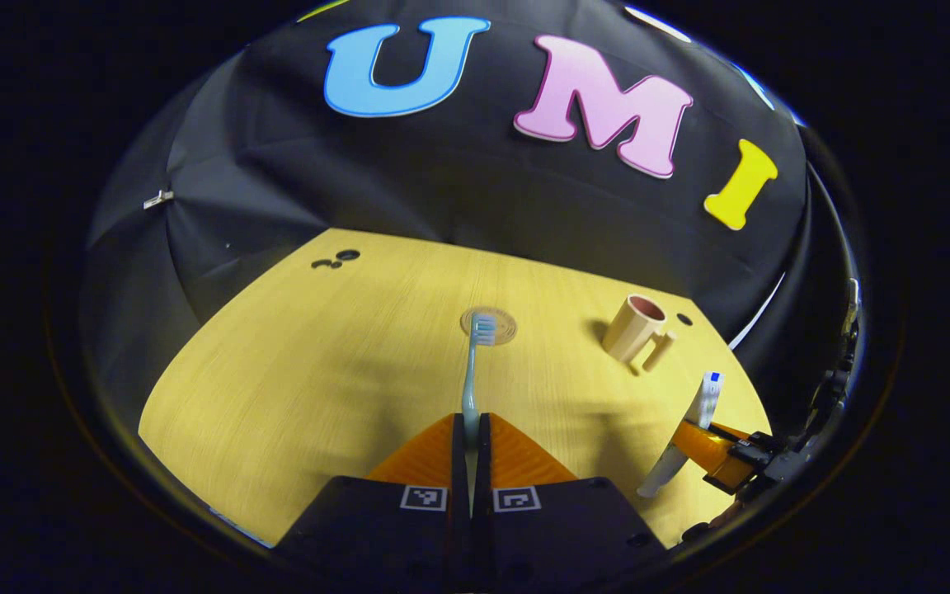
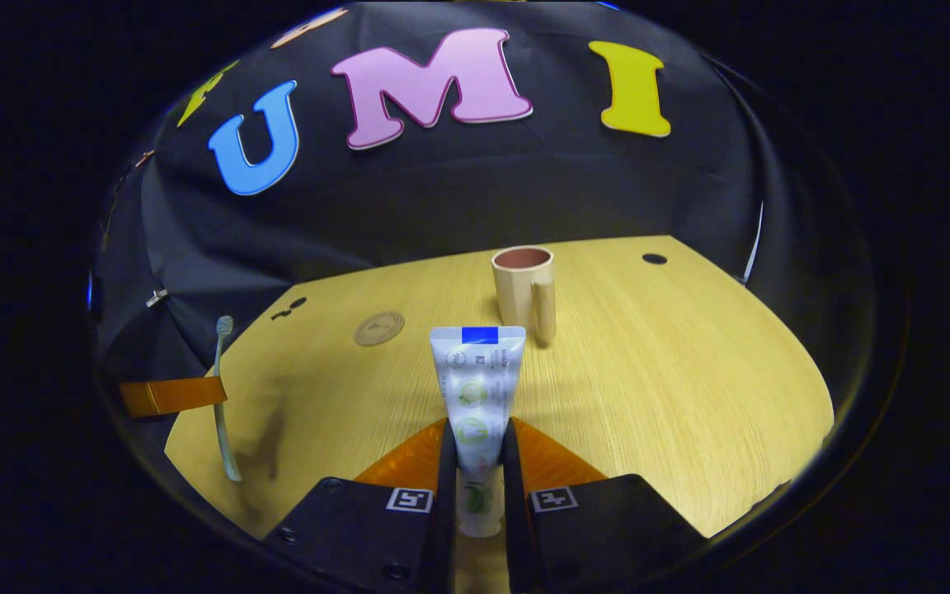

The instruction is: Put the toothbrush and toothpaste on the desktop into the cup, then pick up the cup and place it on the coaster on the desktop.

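My left gripper (image 1: 471, 421) is shut on a pale blue toothbrush (image 1: 475, 363), whose bristled head points away from me, above the wooden desktop (image 1: 318, 388). My right gripper (image 2: 477, 429) is shut on a white toothpaste tube (image 2: 475, 388), flat end forward, held off the table. A beige cup (image 2: 523, 285) with a handle stands upright beyond the tube, its mouth free; the left gripper view has the cup (image 1: 637, 327) to the right. The round brown coaster (image 2: 378, 327) lies left of the cup. Far off, the right gripper (image 1: 710, 441) carries the tube (image 1: 693, 421), and the left gripper (image 2: 215, 394) carries the toothbrush (image 2: 222, 396).
Small dark holes (image 1: 335, 260) mark the desktop's far left corner, and another hole (image 2: 654, 258) sits at the far right. The black cloth wall (image 2: 458, 198) closes off the back and sides of the table.
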`<state>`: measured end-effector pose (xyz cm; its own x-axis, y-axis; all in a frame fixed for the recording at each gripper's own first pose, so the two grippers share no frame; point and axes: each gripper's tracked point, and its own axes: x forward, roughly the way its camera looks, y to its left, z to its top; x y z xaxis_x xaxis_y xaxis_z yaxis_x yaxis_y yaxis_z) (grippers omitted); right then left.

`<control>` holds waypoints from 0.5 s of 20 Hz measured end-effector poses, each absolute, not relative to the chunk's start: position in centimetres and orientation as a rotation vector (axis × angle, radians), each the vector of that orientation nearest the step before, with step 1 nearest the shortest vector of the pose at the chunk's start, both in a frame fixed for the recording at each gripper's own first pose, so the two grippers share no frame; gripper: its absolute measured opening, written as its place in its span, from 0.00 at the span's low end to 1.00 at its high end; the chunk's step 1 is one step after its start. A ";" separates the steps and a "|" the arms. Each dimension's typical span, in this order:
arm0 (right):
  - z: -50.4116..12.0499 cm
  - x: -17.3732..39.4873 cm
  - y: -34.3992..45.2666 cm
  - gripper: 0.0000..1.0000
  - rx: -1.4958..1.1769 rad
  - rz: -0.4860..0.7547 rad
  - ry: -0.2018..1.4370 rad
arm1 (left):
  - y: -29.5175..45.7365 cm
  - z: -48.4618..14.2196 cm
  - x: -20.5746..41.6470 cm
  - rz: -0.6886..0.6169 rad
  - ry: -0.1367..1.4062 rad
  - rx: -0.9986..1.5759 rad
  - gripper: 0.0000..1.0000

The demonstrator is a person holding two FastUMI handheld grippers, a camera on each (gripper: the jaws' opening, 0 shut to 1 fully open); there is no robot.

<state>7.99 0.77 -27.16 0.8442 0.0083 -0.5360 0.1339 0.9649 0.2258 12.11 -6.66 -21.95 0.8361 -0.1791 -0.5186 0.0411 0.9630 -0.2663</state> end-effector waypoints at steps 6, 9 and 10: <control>-18.3 11.7 -2.7 0.28 0.237 -0.080 0.352 | -8.4 -17.2 13.8 -0.121 0.460 -0.309 0.06; -14.1 14.9 -4.2 0.28 0.237 -0.057 0.258 | -9.0 -15.3 14.3 -0.126 0.415 -0.334 0.06; -13.1 16.3 -4.8 0.28 0.242 -0.052 0.232 | -9.2 -14.8 14.4 -0.128 0.405 -0.339 0.06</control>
<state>16.32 -4.76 -13.13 0.9721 -0.0232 -0.2335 0.0786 0.9698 0.2310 14.37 -9.21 -14.84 0.9121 -0.1883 -0.3641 0.0546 0.9361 -0.3474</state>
